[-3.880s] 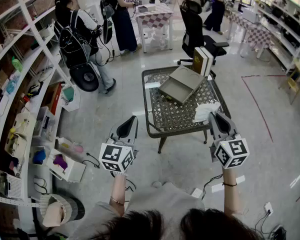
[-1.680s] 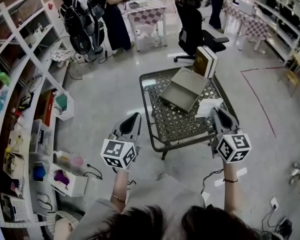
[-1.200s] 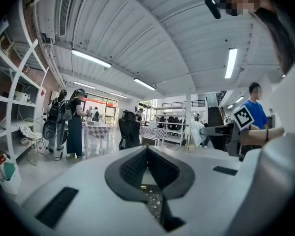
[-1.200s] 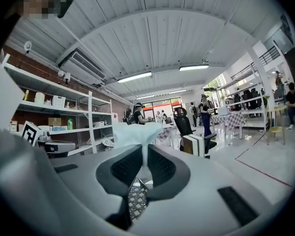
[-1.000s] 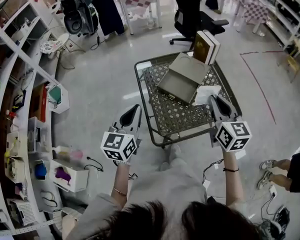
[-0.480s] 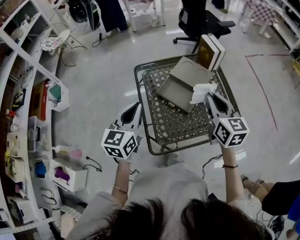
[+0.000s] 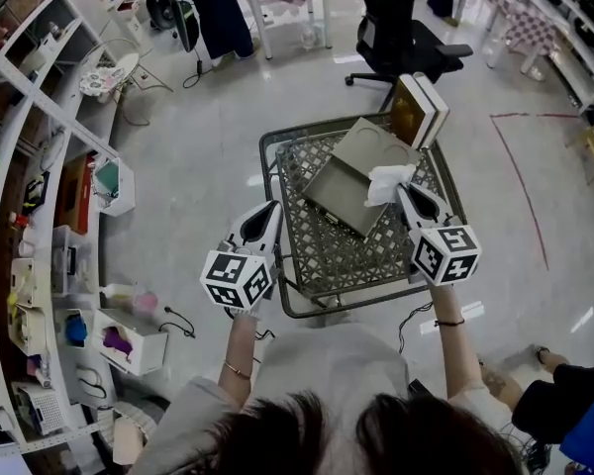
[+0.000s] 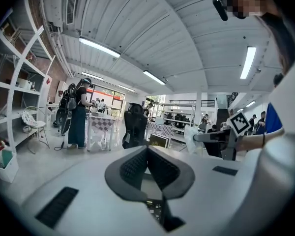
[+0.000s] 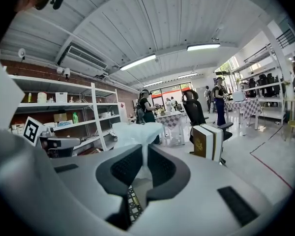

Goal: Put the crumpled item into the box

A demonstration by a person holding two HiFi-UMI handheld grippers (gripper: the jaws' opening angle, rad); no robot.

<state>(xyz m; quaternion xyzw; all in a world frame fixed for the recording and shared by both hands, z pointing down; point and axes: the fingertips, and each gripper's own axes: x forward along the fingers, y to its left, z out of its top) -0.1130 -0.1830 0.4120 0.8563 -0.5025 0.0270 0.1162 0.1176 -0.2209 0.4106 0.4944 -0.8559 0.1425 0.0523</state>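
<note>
On the metal lattice table [image 7: 329, 250] lies an open grey box [image 7: 342, 194] with its lid folded back. My right gripper [image 7: 400, 192] is shut on a crumpled white paper item [image 7: 386, 180], held in the air at the box's right edge. From the right gripper view the white wad [image 9: 136, 132] sticks up between the pinching jaws of the right gripper [image 9: 143, 157]. My left gripper [image 7: 269, 212] hovers off the table's left front corner. Seen in its own view, the left gripper [image 8: 147, 152] has its jaws together with nothing in them.
Two upright books [image 7: 421, 107] stand at the table's far right corner. Behind the table is a black office chair [image 7: 401, 18]. Shelving [image 7: 40, 166] and white bins [image 7: 129, 339] line the left side. A person's legs [image 7: 564, 404] are at the lower right.
The right gripper has lifted the crumpled item from the table's right side and carried it up and left to the box's edge. The person has stepped closer to the table.
</note>
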